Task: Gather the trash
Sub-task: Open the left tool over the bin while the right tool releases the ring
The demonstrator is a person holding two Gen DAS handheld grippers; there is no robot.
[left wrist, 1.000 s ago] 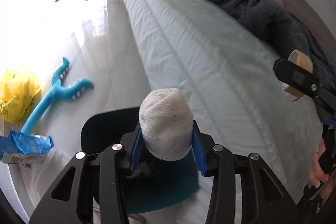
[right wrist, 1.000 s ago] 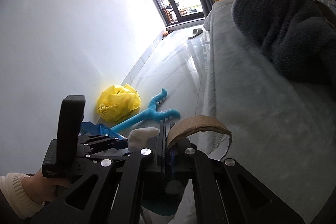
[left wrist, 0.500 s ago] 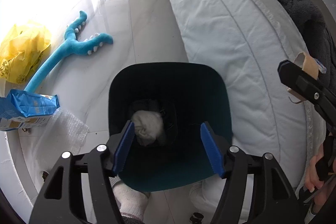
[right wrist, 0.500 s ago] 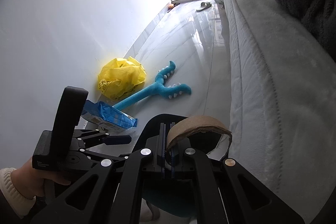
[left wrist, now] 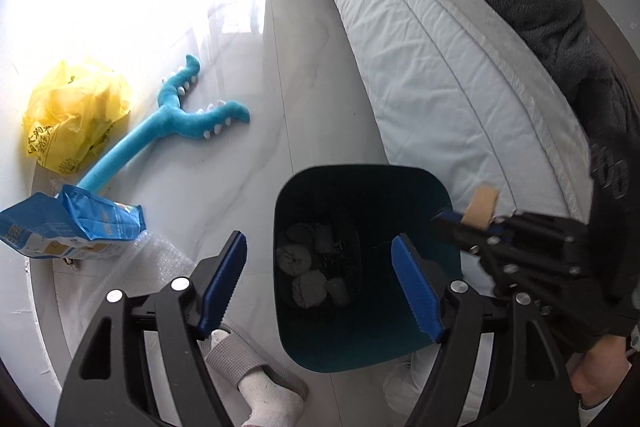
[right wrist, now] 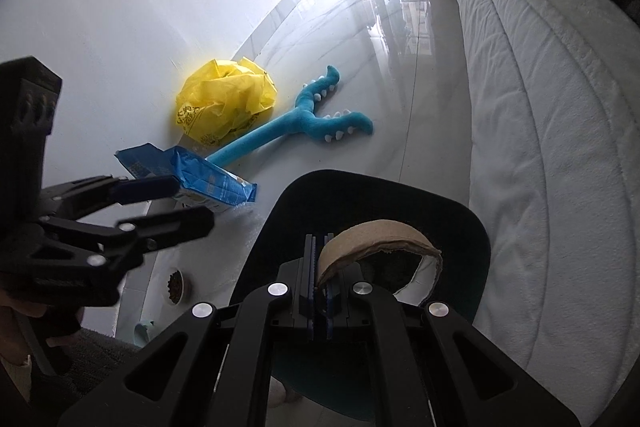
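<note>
Collecting trash | left hand-held gripper (left wrist: 316,283) spread wide, empty, above bin (left wrist: 400,183) holding wads | right hand-held gripper (right wrist: 319,283) clamps cardboard strip (right wrist: 376,233) over bin | left: yellow bag (left wrist: 76,115), blue packet (left wrist: 76,223)

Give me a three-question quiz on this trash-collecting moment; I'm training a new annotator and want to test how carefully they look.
1. True or false: the left tool is shut on a piece of trash.
2. What does the right tool hold?
A. the yellow plastic bag
B. a curved cardboard strip
C. the blue packet
3. Fill in: the right tool hangs over the open dark teal ____.

Key
1. False: its jaws stand wide apart with nothing between them, above the bin, where crumpled wads lie at the bottom.
2. B: the jaws are closed on one end of the strip.
3. Bin.
</note>
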